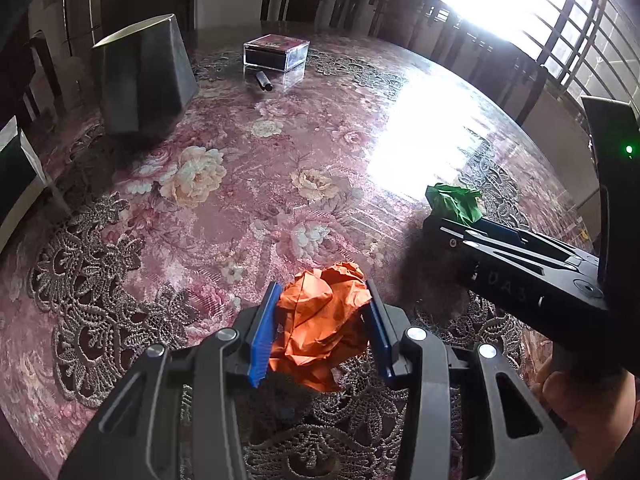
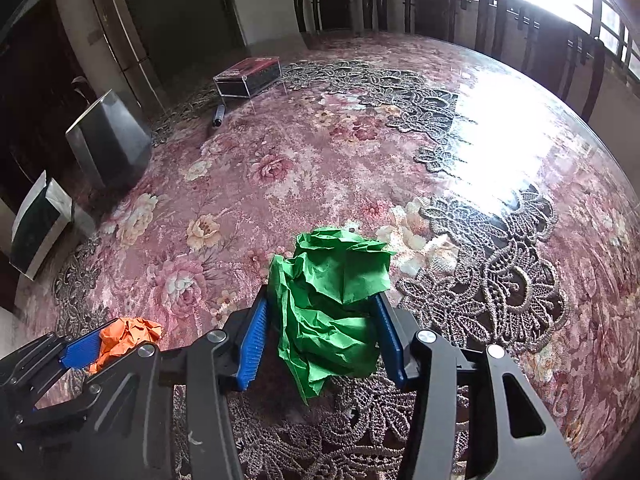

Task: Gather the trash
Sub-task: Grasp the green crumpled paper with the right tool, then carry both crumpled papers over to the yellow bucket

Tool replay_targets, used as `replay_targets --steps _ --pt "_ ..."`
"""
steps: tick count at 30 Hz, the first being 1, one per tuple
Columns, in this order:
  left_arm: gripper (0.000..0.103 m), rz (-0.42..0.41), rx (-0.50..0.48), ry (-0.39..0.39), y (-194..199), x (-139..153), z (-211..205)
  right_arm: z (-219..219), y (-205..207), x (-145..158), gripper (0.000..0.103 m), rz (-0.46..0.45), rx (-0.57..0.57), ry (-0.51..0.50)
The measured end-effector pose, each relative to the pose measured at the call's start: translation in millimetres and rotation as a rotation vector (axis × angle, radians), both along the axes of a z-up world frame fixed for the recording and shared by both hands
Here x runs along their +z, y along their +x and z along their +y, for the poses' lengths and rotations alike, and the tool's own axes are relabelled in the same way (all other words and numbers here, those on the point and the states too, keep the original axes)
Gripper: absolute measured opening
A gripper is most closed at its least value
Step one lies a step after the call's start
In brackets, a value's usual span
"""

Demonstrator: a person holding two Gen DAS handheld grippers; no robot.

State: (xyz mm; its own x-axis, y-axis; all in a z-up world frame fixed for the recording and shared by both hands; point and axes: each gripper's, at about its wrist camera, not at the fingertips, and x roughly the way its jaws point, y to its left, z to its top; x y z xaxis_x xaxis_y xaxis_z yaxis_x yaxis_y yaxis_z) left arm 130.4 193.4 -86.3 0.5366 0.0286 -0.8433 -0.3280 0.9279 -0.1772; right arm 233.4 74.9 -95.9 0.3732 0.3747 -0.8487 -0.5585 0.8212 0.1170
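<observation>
Both paper balls gripped, ready for binning.
We clamp the crumpled orange paper ball (image 1: pixel 320 320) in the left hand-held gripper (image 1: pixel 322 330) and the crumpled green paper ball (image 2: pixel 332 304) in the right hand-held gripper (image 2: pixel 324 338); next we carry both to the grey metal bin (image 1: pixel 146 76) at ten o'clock on the desk (image 1: pixel 280 140).

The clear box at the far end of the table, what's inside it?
The clear box holds something dark with a red top; print unreadable. A dark marker lies on the table before it. What's under that dark item is hidden.

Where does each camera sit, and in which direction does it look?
Left wrist: on the left gripper, looking down along its fingers at the orange paper ball clamped between them; the right gripper and a hand show.
Right wrist: on the right gripper, looking down at the green paper ball between its pads; the left gripper shows.
Shared: both balls, floral table, grey bin, clear box.
</observation>
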Motion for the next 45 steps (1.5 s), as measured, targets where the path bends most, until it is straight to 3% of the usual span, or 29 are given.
replay_targets --steps 6,14,23,31,45 --pt "0.041 0.0 -0.001 0.0 -4.3 2.7 -3.6 -14.5 -16.4 13.1 0.045 -0.015 -0.004 0.017" --pt "0.041 -0.021 -0.037 0.002 -19.4 15.9 -13.8 -40.4 -58.8 54.1 0.045 -0.062 -0.01 0.065" --pt "0.041 -0.056 -0.158 -0.01 -58.4 38.4 -44.8 -87.0 -126.1 89.9 0.045 -0.101 -0.079 0.074" --pt "0.041 -0.077 -0.388 -0.024 -97.9 56.0 -109.3 -154.5 -198.1 101.7 0.045 -0.123 -0.235 0.072" --pt "0.042 -0.06 -0.871 -0.092 -184.7 58.3 -297.1 -332.0 -358.6 113.3 0.045 -0.142 -0.682 0.064"
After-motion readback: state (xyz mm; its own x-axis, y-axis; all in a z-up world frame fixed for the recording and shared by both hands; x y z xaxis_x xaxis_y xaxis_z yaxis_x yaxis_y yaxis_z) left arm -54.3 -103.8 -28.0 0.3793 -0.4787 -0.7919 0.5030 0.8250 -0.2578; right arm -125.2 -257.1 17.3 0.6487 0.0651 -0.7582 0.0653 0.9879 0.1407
